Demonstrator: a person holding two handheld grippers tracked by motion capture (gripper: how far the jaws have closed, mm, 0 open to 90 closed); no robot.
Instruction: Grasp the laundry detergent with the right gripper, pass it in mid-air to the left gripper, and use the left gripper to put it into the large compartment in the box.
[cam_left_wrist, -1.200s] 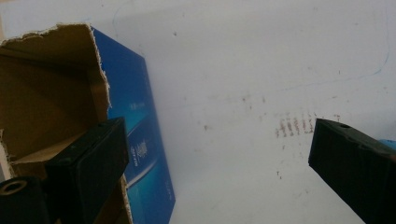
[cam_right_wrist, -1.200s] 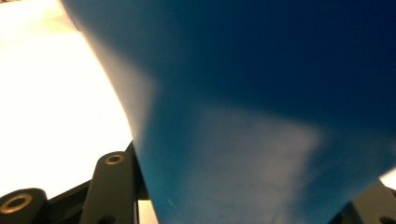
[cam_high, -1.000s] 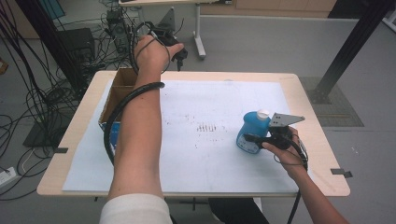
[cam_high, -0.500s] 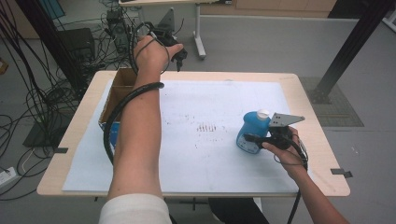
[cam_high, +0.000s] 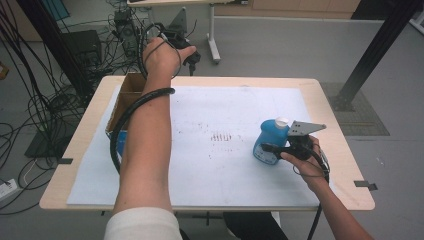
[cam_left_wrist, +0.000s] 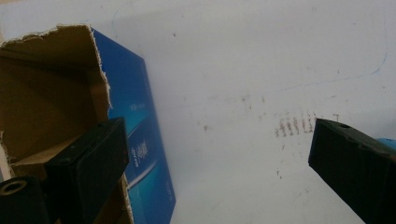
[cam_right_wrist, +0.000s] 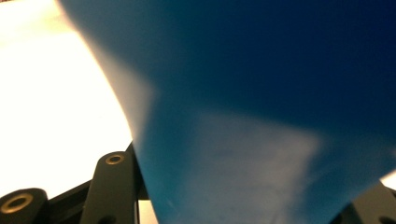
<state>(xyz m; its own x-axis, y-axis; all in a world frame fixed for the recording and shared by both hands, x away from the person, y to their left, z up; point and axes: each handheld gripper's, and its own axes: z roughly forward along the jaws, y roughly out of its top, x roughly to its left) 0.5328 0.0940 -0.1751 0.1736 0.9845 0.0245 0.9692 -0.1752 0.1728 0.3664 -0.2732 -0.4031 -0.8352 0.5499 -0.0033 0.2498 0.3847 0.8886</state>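
Observation:
A blue bottle (cam_high: 266, 143) with a white cap stands on the right part of the white sheet (cam_high: 220, 102). My right gripper (cam_high: 274, 148) is shut on its lower body from the near right side. In the right gripper view the blue bottle (cam_right_wrist: 261, 93) sits between the jaws, very close to the camera. My left gripper (cam_high: 186, 54) is held high over the table's far edge. Its jaws stand wide apart with nothing between them, and the left gripper (cam_left_wrist: 219, 140) looks down on the sheet.
An open cardboard box (cam_high: 126, 97) with a blue side (cam_left_wrist: 135, 126) sits at the sheet's left edge. Faint reddish marks (cam_high: 222, 136) lie mid-sheet. The wooden table (cam_high: 82, 150) has cables and equipment on the floor to its left and behind.

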